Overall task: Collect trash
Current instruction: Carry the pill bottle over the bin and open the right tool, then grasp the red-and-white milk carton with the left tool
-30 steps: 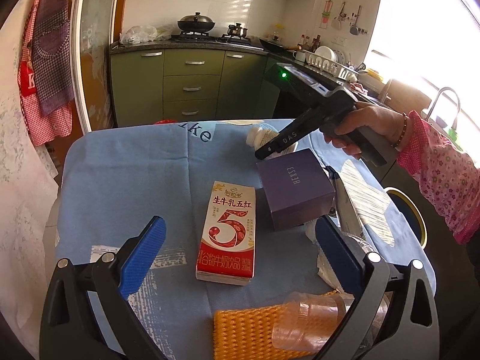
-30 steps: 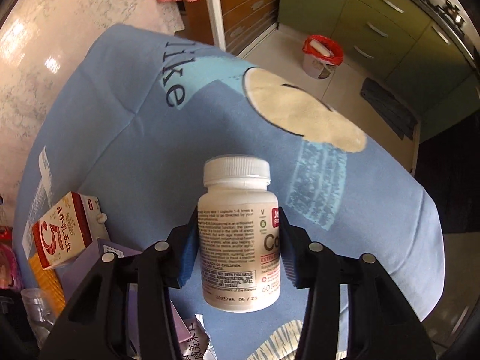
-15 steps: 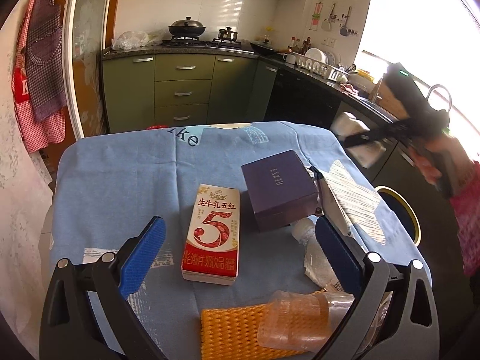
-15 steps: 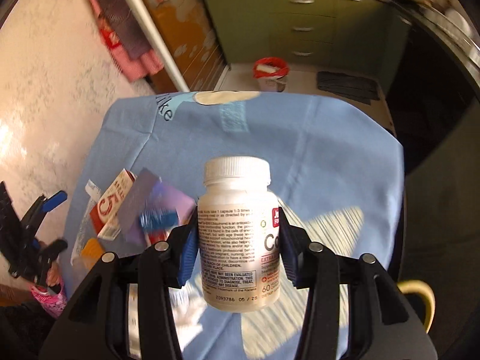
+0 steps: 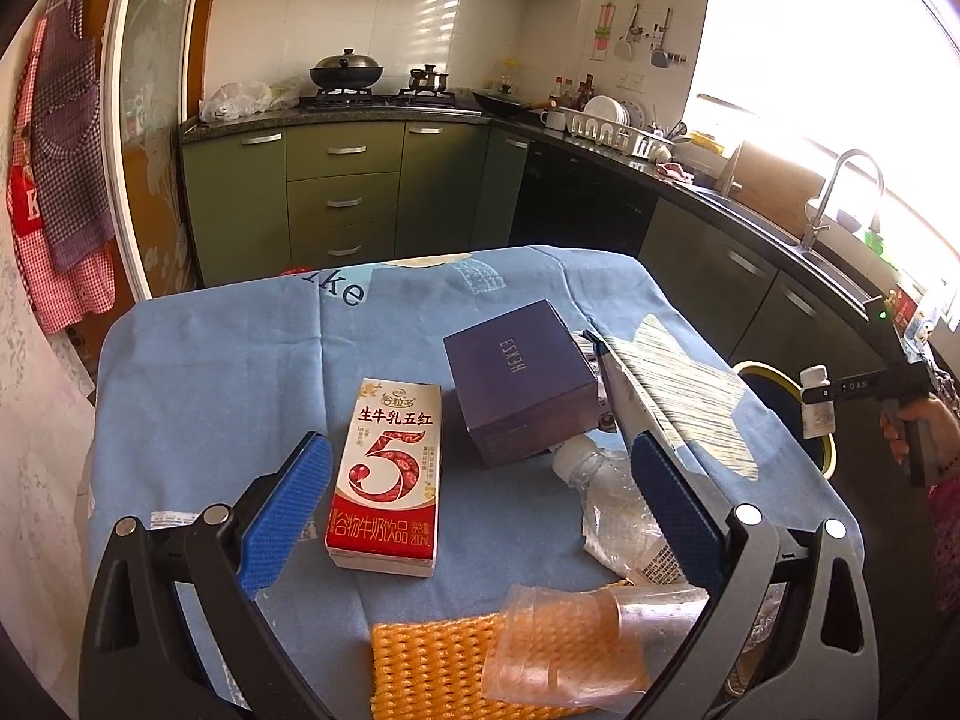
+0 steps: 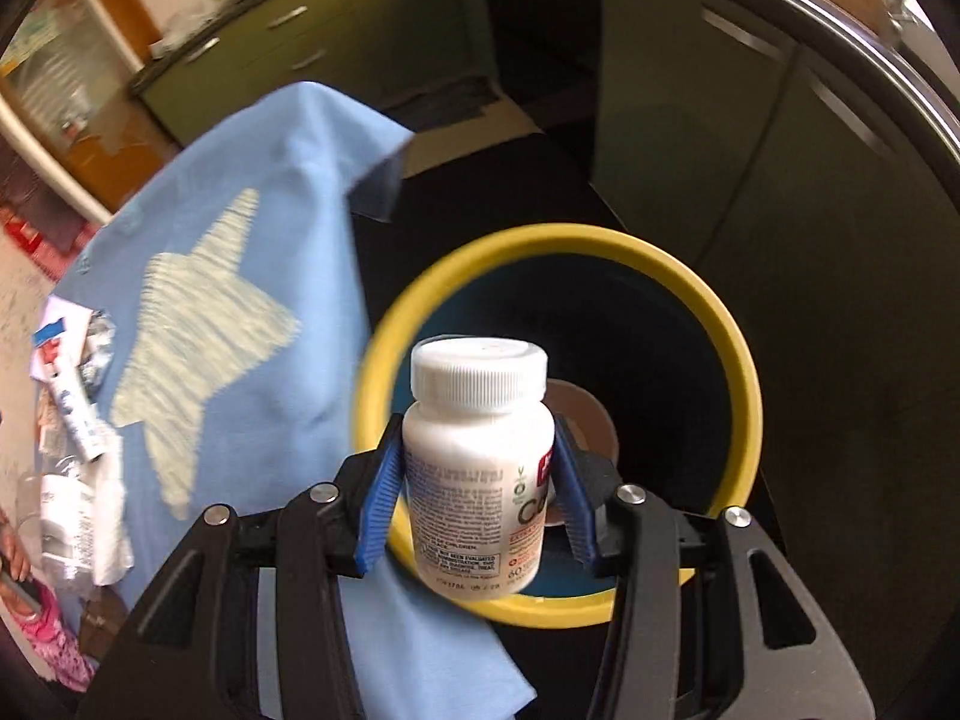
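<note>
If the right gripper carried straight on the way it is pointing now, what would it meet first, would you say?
Probably the open mouth of the yellow-rimmed bin; the right gripper, holding the white pill bottle, points into it. Depth is unclear.

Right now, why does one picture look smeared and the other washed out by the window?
Right wrist view: the blue tablecloth and yellow-rimmed bin are motion-blurred, while the white pill bottle in the right gripper is much sharper. Left wrist view: sharp, but the window is blown out white, and the fisheye bends the cabinets.
</note>
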`<state>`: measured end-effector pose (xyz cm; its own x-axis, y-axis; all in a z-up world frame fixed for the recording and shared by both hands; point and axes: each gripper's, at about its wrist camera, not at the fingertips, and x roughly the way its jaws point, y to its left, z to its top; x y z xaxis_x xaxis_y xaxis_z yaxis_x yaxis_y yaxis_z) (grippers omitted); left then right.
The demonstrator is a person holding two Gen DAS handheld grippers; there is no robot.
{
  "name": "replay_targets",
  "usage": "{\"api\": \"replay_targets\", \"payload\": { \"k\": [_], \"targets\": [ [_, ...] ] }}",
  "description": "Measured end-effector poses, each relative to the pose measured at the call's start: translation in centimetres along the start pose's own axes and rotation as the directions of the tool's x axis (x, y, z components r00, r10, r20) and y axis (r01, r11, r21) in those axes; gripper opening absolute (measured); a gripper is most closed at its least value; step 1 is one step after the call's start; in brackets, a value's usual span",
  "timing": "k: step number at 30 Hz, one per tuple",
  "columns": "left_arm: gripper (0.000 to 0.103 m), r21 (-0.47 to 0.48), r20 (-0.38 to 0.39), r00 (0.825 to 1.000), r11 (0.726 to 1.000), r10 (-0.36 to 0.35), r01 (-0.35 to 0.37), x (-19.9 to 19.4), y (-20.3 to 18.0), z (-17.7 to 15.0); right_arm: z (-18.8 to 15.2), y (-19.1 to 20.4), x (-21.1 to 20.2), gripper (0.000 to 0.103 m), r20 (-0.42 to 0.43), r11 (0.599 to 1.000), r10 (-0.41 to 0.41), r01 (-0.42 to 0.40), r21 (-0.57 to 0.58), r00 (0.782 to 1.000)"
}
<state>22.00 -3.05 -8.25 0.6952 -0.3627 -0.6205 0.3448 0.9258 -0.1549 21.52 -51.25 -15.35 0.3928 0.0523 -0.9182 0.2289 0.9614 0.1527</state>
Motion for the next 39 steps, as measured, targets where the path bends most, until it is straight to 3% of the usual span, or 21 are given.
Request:
{"api": "replay_targets", "payload": {
  "k": [4,10,16,24,29,31,39],
  "targets": [
    [0.098,-0.001,-0.010,1.000,1.000,0.004,-0.004,0.3,0.1,-0.1,-0.2,-1.7,0.6,0.049,0.025,0.995,-0.095,0.094,0.044,0.995],
    [0.098,-0.005,-0.021,1.000,1.000,0.005,-0.006,0.8,0.4,-0.1,-3.0,-1.4,-1.4,0.050,0.106,0.996,-0.022,0.012,0.093,0.994],
    [0.098,-0.006,-0.042,0.999,1.000,0.016,-0.016,1.6,0.5,-0.2,-6.7,0.6,-4.0,0.055,0.183,0.991,0.086,-0.103,0.083,0.979],
    [0.098,0.009,-0.111,0.992,0.998,0.067,-0.066,2.9,1.0,0.3,-8.3,3.1,-5.5,0.059,0.213,0.988,0.140,-0.149,0.028,0.967],
    [0.098,0.095,-0.204,0.968,0.987,0.149,-0.132,4.8,1.5,1.1,-9.2,3.3,-5.9,0.060,0.221,0.984,0.165,-0.175,0.025,0.961],
    [0.098,0.128,-0.266,0.948,0.981,0.176,-0.146,6.1,1.7,1.1,-9.4,3.3,-5.8,0.060,0.222,0.982,0.176,-0.187,0.030,0.959],
    [0.091,0.138,-0.404,0.893,0.978,0.198,-0.154,10.1,2.7,0.9,-9.4,3.4,-5.1,0.060,0.210,0.977,0.200,-0.211,0.030,0.957]
  ]
}}
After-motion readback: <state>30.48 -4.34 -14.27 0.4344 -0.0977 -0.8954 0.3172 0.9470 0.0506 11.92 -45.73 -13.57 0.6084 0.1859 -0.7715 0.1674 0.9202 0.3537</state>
